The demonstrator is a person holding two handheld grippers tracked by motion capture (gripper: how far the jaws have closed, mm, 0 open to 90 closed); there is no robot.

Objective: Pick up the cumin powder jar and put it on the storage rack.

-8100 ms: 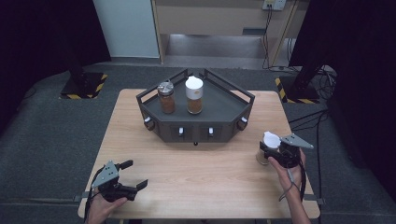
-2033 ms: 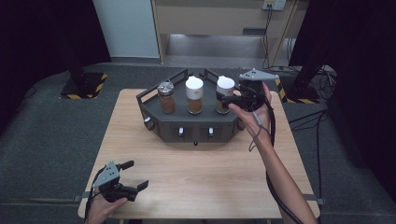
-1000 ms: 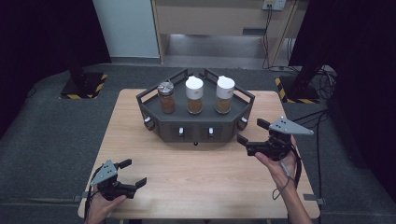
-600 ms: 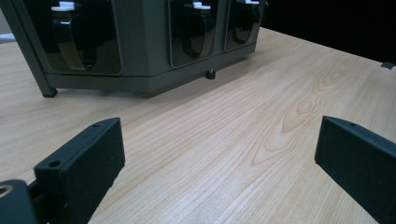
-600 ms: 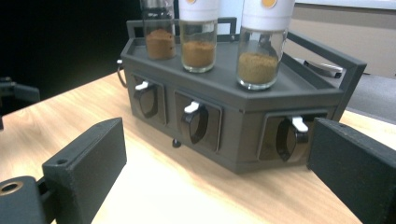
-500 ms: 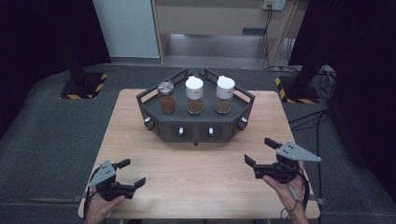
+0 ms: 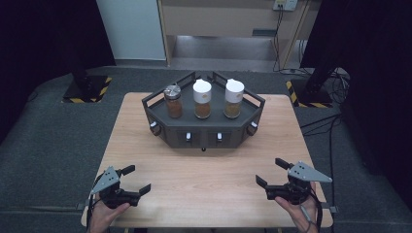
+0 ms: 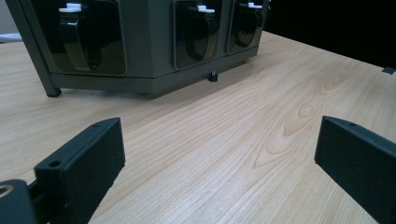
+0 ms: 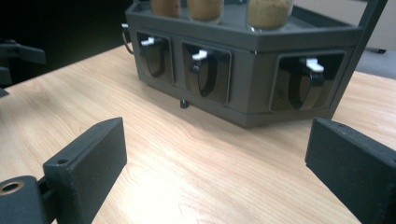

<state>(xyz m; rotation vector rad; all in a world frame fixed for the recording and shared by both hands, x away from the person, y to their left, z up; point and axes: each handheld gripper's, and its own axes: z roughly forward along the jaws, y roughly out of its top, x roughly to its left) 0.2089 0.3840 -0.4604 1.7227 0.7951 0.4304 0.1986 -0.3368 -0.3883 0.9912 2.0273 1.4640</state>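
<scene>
Rack (image 7: 204, 133): dark six-sided stand at the far middle of the table (image 7: 204, 194), well apart from both grippers, with three jars standing in a row on its top deck.
Jars: metal-capped jar (image 7: 173, 101) at the left of the rack, then a white-capped jar (image 7: 202, 98) in the middle and another white-capped jar (image 7: 233, 98) at the right; all upright.
Hidden parts: in the right gripper view the jars are cut off at the top edge, so just their brown fill shows; in the left gripper view the rack's deck is out of frame and its front pockets with white tabs (image 8: 205, 9) are dark inside, contents hard to tell.
Left gripper (image 7: 136, 179): near the table's front left corner, jaws spread wide, nothing between them.
Right gripper (image 7: 270, 173): near the front right edge, jaws spread wide with nothing between them, having just narrowed slightly.
Open room: bare wood lies between the rack's front and both grippers, and between the two grippers.
Edges: both hands sit at the table's near edge.
</scene>
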